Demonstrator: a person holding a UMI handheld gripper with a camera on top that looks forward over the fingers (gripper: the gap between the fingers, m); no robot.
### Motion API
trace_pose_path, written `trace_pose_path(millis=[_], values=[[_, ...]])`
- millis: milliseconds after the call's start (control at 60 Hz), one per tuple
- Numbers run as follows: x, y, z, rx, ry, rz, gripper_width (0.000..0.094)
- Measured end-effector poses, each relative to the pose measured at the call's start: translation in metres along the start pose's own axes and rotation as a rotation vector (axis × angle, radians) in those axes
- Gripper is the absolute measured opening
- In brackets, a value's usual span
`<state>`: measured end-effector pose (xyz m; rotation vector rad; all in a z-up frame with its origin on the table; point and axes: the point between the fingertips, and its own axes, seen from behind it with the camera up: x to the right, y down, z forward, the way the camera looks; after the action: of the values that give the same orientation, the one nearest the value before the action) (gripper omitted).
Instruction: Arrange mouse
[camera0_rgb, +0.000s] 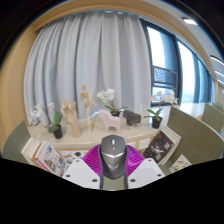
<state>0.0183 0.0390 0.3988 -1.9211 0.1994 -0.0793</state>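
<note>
A grey and black computer mouse (113, 156) sits between my two fingers, its nose pointing away from me. The magenta pads (95, 160) press against both of its sides. My gripper (113, 160) is shut on the mouse and holds it up in the air, above a white table (70, 168) seen below and beyond. The rear of the mouse is hidden by the gripper body.
A low shelf (90, 135) under the curtained window carries potted orchids (108, 103), small figures and plants. Magazines (45, 155) lie left of the fingers and booklets (165, 150) lie to the right. Large windows stand at the right.
</note>
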Motion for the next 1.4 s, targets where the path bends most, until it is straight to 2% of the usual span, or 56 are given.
trace_pose_path(millis=[67, 133, 217, 317, 550, 750, 850, 983, 1083, 1100, 1167, 1200, 1250, 1400], values=[[-0.054, -0.001, -0.004, 0.010, -0.059, -0.013, 0.0271], [-0.104, 0.021, -0.003, -0.015, -0.104, -0.042, 0.0270], [-0.167, 0.069, 0.006, -0.078, -0.161, -0.059, 0.0271], [-0.218, 0.152, 0.029, -0.191, -0.198, -0.107, 0.0269], [-0.274, 0.347, 0.062, -0.463, -0.238, -0.183, 0.0268], [-0.271, 0.424, 0.066, -0.557, -0.217, -0.221, 0.0271], [-0.271, 0.425, 0.069, -0.528, -0.211, -0.225, 0.0276], [-0.271, 0.426, 0.070, -0.526, -0.203, -0.203, 0.0397], [-0.271, 0.428, 0.069, -0.560, -0.187, -0.152, 0.0484], [-0.271, 0.427, 0.068, -0.567, -0.187, -0.141, 0.0519], [-0.268, 0.408, 0.066, -0.543, -0.177, -0.082, 0.0807], [-0.266, 0.394, 0.064, -0.520, -0.171, -0.070, 0.0879], [-0.263, 0.371, 0.058, -0.494, -0.156, -0.063, 0.0846], [-0.249, 0.287, 0.024, -0.404, -0.150, -0.044, 0.0852]])
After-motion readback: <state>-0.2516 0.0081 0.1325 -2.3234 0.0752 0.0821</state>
